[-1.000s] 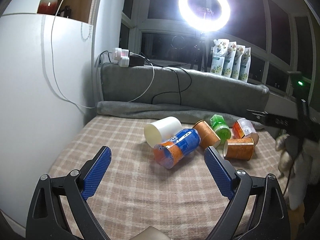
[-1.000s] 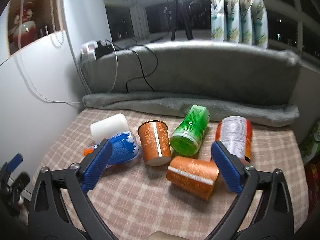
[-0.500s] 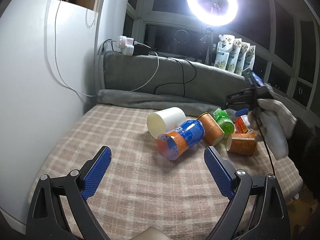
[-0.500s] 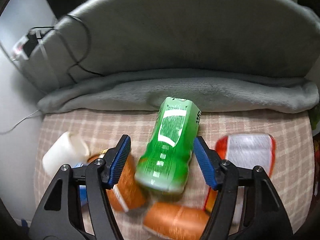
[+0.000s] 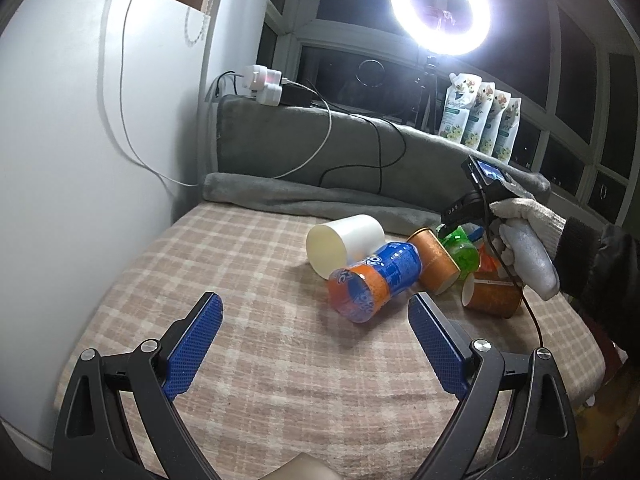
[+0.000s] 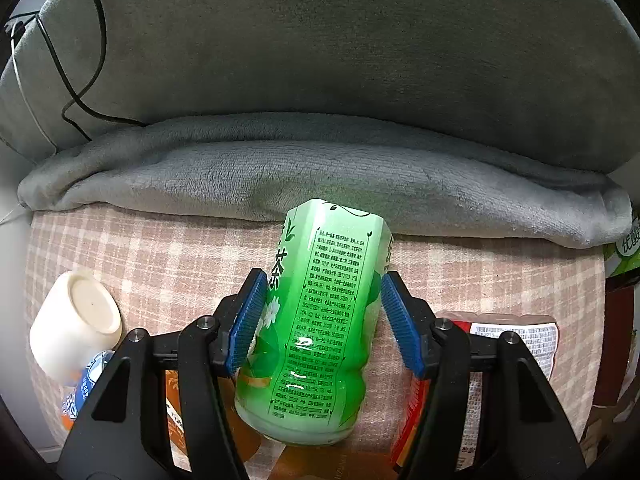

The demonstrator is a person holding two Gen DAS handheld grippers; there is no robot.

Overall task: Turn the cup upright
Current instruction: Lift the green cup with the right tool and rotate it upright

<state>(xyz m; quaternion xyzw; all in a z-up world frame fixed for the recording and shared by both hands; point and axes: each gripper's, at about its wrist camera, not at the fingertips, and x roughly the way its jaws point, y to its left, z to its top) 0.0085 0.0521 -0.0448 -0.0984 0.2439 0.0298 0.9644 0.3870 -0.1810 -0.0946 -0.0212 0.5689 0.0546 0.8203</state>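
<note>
Several cups lie on their sides on a checked cloth (image 5: 260,280). A green cup (image 6: 320,320) lies with its base toward the grey cushion; it also shows in the left wrist view (image 5: 462,250). My right gripper (image 6: 324,304) straddles it with a blue pad on each side; the left pad touches it, a narrow gap shows at the right pad. My left gripper (image 5: 314,324) is open and empty, held back from the pile. A blue and orange cup (image 5: 374,280), a white cup (image 5: 344,242) and two orange cups (image 5: 434,260) (image 5: 494,294) lie beside it.
A red and white cup (image 6: 500,360) lies right of the green cup. A rolled grey blanket (image 6: 320,172) and cushion (image 6: 340,40) bound the far edge. A white wall (image 5: 80,160) stands on the left. A ring light (image 5: 440,12) shines behind.
My right gripper has moved down and forward over the green cup, and its jaws have narrowed around it. My left gripper has stayed open and shifted only slightly.
</note>
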